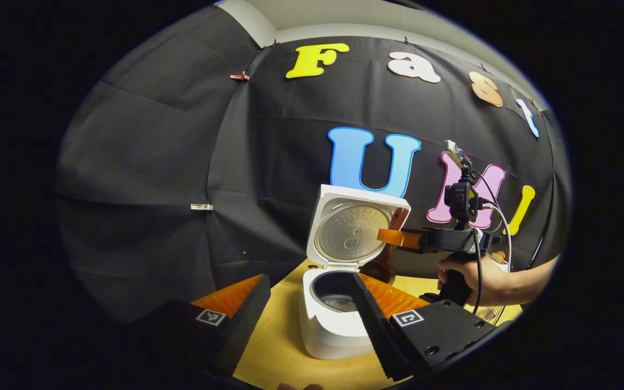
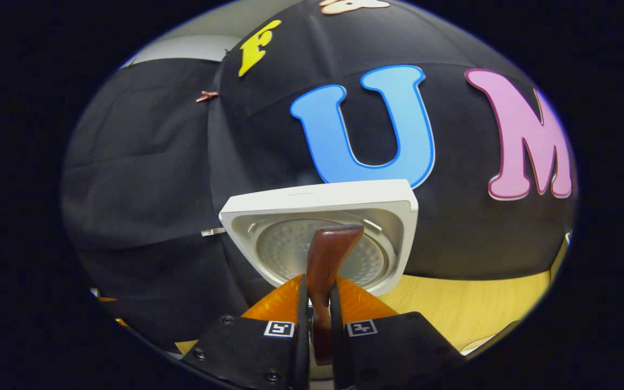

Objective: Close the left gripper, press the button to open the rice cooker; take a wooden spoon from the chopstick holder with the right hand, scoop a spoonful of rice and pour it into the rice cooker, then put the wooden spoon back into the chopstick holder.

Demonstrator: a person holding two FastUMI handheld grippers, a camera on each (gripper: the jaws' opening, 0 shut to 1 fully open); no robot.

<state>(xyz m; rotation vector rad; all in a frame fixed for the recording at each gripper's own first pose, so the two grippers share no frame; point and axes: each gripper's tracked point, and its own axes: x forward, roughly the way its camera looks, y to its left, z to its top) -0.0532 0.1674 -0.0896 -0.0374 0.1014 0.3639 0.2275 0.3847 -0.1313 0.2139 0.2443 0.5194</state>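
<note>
The white rice cooker stands open on the wooden table, its lid raised and the dark inner pot exposed. My left gripper hangs open in front of the cooker with nothing between its fingers. To the cooker's right, a hand holds my right gripper beside the lid, with the brown wooden spoon in it. In the right gripper view my right gripper is shut on the wooden spoon, whose bowl end points up in front of the lid. I cannot tell whether the spoon carries rice.
The light wooden table runs under the cooker and shows to the right of the lid in the right gripper view. A clear glass vessel sits below the hand at the right edge. Black cloth walls close the back and left.
</note>
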